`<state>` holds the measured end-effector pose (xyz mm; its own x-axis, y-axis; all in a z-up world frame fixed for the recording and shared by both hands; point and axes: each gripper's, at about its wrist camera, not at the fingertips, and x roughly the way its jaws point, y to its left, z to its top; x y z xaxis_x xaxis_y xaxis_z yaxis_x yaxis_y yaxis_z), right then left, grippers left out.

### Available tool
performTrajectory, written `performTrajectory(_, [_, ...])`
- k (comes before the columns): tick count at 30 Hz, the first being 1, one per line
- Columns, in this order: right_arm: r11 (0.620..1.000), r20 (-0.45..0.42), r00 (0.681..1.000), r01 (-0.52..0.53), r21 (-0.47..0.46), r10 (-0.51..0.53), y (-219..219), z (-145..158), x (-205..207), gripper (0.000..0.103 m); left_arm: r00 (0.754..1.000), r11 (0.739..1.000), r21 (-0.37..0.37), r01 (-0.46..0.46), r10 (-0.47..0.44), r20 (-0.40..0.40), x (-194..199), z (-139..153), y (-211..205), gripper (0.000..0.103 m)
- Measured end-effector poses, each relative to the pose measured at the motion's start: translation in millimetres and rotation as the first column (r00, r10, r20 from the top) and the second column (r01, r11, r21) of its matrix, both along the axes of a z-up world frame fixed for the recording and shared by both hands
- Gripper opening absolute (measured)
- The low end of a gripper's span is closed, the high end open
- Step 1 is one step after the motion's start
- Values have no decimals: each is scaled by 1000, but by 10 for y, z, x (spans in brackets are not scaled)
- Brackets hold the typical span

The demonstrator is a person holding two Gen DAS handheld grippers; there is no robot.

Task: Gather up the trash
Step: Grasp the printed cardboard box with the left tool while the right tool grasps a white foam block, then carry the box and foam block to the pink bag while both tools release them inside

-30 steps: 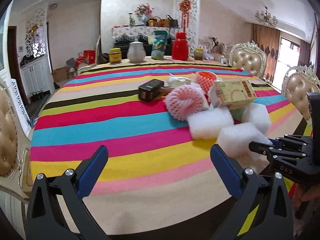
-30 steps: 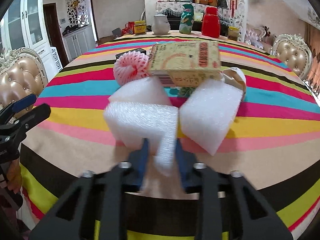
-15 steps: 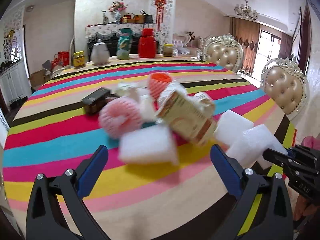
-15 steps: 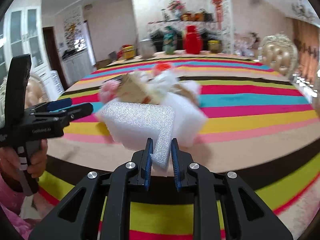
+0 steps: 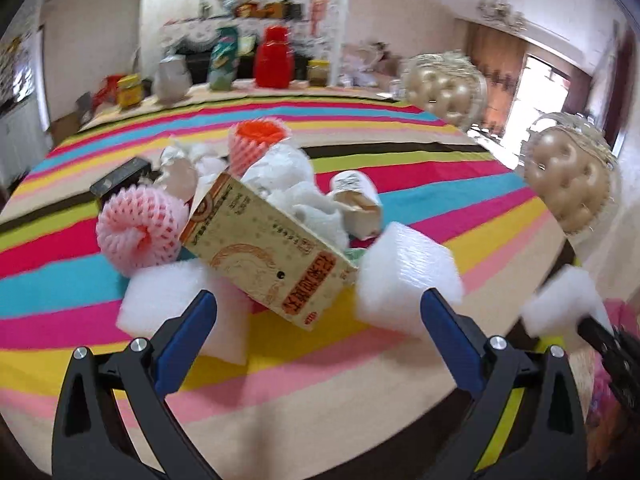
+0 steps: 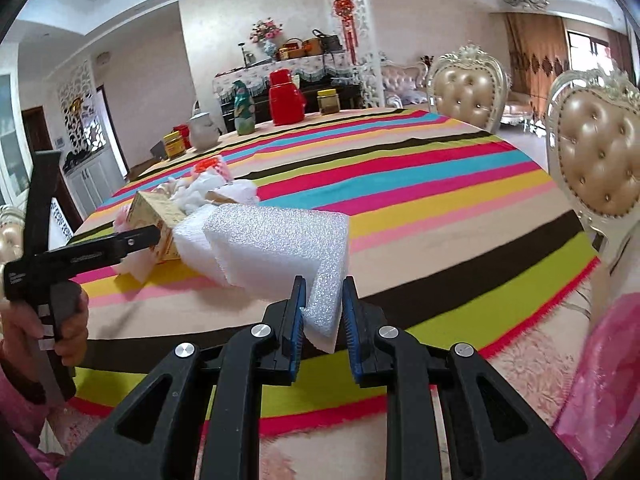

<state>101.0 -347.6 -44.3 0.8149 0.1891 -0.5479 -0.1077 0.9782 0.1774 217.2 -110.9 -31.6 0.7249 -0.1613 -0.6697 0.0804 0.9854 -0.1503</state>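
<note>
Trash (image 5: 272, 236) lies heaped on the striped tablecloth (image 6: 420, 184), its yellow carton (image 5: 264, 252) between white foam blocks (image 5: 404, 276), while the right gripper (image 6: 323, 312) pinches one foam piece (image 6: 280, 248) and the left gripper (image 5: 316, 332) gapes empty.

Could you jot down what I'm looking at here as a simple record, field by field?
setting: dining room, striped tablecloth
right gripper: shut on a white foam piece, lifted near the table's edge
left gripper: open, holding nothing, facing the trash pile
trash pile: yellow carton, pink foam net, orange foam net, two white foam blocks
far end of the table: red jug, white pot
</note>
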Motion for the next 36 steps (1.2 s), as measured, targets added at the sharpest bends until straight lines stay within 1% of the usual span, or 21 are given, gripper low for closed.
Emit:
performTrajectory(1, [1000, 0, 1000, 1, 4, -1, -14, 1, -2, 20, 1000, 1000, -20, -17, 17, -15, 42, -18, 24, 98])
performTrajectory(2, [1000, 0, 1000, 1, 7, -1, -27, -2, 1, 20, 998, 997, -42, -60, 58, -30, 107, -42, 62, 98])
performTrajectory(3, [1000, 2, 1000, 1, 11, -1, -36, -5, -3, 20, 996, 995, -52, -85, 83, -29, 135, -47, 93, 98])
performTrajectory(5, [1000, 4, 1000, -2, 23, 2, -54, -2, 4, 20, 992, 991, -53, -125, 125, -12, 218, -24, 109, 98])
performTrajectory(6, [1000, 6, 1000, -3, 25, 3, -62, 2, -1, 20, 991, 990, -50, -131, 131, -10, 251, -14, 106, 98])
performTrajectory(10, [999, 10, 1000, -8, 40, 7, -90, -3, -11, 20, 986, 986, 3, -165, 165, -6, 429, -35, 66, 98])
performTrajectory(11, [999, 9, 1000, -9, 43, 9, -92, -6, -13, 20, 986, 985, 37, -167, 167, 10, 475, -52, 36, 98])
performTrajectory(13, [999, 8, 1000, -11, 42, 10, -88, -3, -21, 20, 987, 983, 81, -162, 160, 28, 513, -75, -15, 98])
performTrajectory(15, [999, 8, 1000, -9, 43, 8, -99, -2, -36, 20, 987, 979, 131, -158, 154, 42, 543, -104, -57, 83])
performTrajectory(16, [999, 10, 1000, -6, 45, 6, -111, 6, -45, 20, 986, 975, 153, -163, 156, 57, 526, -109, -51, 68])
performTrajectory(17, [999, 12, 1000, -3, 46, 3, -124, 13, -56, 20, 988, 976, 163, -144, 133, 79, 498, -87, -55, 62])
performTrajectory(19, [999, 16, 1000, 6, 46, -7, -147, 24, -85, 20, 993, 987, 134, -93, 83, 82, 426, -68, -40, 61])
performTrajectory(21, [999, 19, 1000, 15, 48, -16, -174, 32, -110, 20, 992, 990, 114, -79, 67, 109, 335, -20, -26, 60])
performTrajectory(23, [998, 22, 1000, 19, 51, -21, -176, 45, -131, 20, 990, 991, 118, -68, 52, 134, 246, 20, -47, 60])
performTrajectory(25, [999, 28, 999, 22, 45, -23, -170, 63, -159, 20, 985, 992, 108, -58, 40, 166, 126, 86, -72, 60])
performTrajectory(29, [998, 42, 998, 42, 39, -44, -210, 98, -208, 20, 975, 996, 93, -6, -15, 221, -81, 239, -194, 60])
performTrajectory(33, [996, 48, 996, 80, 33, -82, -301, 108, -261, 20, 962, 993, 70, 90, -105, 253, -253, 341, -389, 60])
performTrajectory(36, [993, 51, 992, 112, 31, -113, -394, 105, -308, 20, 949, 985, 65, 158, -170, 264, -342, 365, -584, 60])
